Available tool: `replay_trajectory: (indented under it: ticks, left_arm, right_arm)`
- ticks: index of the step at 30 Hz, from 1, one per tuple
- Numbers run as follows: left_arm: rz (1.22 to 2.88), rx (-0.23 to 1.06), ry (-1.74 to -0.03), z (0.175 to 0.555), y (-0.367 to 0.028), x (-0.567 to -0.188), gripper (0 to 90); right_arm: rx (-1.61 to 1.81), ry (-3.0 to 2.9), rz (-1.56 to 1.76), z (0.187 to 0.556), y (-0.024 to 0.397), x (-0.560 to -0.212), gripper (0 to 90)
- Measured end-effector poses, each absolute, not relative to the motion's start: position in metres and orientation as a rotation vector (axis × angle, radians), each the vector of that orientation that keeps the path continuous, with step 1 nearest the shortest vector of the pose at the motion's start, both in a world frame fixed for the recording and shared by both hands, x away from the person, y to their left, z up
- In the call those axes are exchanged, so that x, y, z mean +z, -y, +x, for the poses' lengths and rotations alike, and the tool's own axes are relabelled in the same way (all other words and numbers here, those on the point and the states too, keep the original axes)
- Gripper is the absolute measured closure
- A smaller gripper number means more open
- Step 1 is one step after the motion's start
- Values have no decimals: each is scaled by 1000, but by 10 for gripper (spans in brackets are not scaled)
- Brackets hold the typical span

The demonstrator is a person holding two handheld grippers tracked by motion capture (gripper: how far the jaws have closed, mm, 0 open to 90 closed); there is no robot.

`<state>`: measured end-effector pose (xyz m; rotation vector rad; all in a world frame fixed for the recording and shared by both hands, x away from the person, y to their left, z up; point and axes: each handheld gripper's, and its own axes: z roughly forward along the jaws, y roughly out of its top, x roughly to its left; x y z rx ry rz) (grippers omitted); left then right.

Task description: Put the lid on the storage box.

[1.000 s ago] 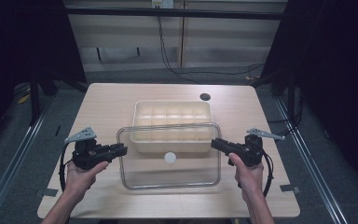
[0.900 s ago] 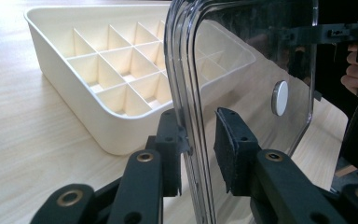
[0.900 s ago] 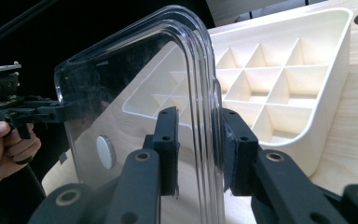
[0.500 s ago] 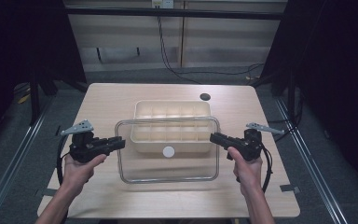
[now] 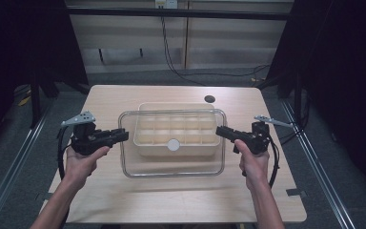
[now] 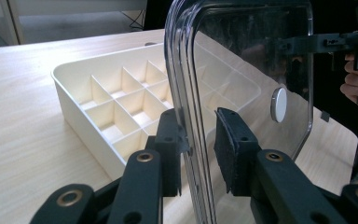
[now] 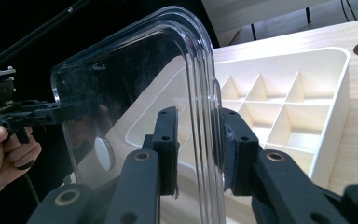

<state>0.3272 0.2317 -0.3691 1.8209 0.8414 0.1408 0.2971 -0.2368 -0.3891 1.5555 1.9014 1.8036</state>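
A: The clear lid (image 5: 171, 164) looks light and stiff, likely slick plastic; its raised rim at the two short ends is the sensible place to grip. Does anything hold it?

B: Yes. The left gripper (image 5: 120, 135) is clamped on its left edge, the right gripper (image 5: 219, 131) on its right edge. The lid hangs level between them, over the near part of the divided cream tray (image 5: 145, 145) on the table (image 5: 114, 98).
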Motion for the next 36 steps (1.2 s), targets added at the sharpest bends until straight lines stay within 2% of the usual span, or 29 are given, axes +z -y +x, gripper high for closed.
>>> replay_trajectory:
  ticks: [36]
  left_arm:
    - [1781,196,-887,374,-218,-344,717]
  right_arm:
    - [1723,-1885,1567,348,240,-366,683]
